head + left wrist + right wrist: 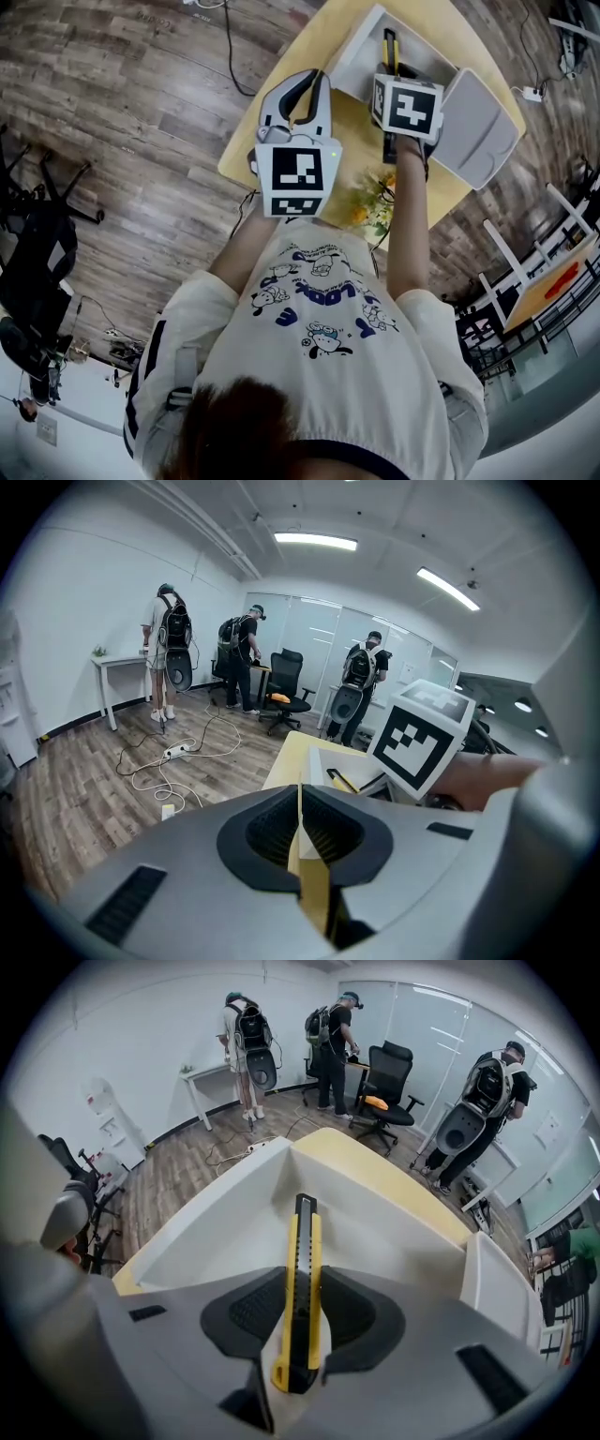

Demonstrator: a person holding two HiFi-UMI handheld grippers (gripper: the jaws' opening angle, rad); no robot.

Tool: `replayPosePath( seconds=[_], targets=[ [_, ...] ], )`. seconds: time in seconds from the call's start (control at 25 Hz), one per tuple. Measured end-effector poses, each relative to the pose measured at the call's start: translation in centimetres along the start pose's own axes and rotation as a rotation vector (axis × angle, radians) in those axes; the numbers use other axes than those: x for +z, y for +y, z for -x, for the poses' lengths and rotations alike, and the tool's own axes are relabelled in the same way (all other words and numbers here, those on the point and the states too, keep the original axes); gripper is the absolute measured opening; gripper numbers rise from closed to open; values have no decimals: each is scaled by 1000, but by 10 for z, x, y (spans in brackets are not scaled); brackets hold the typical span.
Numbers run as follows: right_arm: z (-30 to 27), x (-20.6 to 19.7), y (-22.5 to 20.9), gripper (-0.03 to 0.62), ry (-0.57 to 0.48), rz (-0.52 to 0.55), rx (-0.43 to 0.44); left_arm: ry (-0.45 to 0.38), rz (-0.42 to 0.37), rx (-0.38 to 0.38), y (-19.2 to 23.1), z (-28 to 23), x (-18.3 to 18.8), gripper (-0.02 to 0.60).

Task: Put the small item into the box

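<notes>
The right gripper (300,1312) is clamped on the yellow-and-black knife (302,1241). Its front end pokes out over the open white box (220,1213) at the centre of the right gripper view, so pick-up looks done, but the item isn't let go yet. The left gripper (302,836), lower centre of its view, has its jaws together w/ nothing in them. Left to do, I'd judge: lower the knife into the box & open the jaws.

Shirt (323,309): blue print read roughly "LOOK", upside down to the camera.
Elsewhere: nothing legible came up.
</notes>
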State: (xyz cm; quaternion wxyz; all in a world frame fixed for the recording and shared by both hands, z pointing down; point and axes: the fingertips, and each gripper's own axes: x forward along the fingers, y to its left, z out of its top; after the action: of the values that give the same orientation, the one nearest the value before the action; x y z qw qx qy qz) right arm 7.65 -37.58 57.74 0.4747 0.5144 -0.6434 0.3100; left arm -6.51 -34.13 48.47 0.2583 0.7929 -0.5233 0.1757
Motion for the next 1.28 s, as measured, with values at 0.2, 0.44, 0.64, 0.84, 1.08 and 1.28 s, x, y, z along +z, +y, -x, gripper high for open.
replayPosePath(
  seconds=[0.2, 0.44, 0.64, 0.84, 1.08, 1.28],
  targets=[
    [1, 3, 0, 145, -29, 6, -8, -3, 4, 6, 4, 1, 0, 25],
    [22, 17, -1, 154, -141, -42, -9, -27, 4, 8, 7, 5, 8, 25],
    [66, 28, -8, 102, -289, -103, -56, -64, -8, 4, 1, 13, 21, 25],
    [116, 34, -7, 52, -476, -168, -99, -121, -32, 10, -6, 27, 39, 25],
    [170, 26, 2, 49, -635, -207, -93, -197, -56, 22, -23, 52, 57, 25],
    [206, 12, 8, 46, -728, -220, -76, -262, -82, 28, -42, 79, 69, 25]
  ],
)
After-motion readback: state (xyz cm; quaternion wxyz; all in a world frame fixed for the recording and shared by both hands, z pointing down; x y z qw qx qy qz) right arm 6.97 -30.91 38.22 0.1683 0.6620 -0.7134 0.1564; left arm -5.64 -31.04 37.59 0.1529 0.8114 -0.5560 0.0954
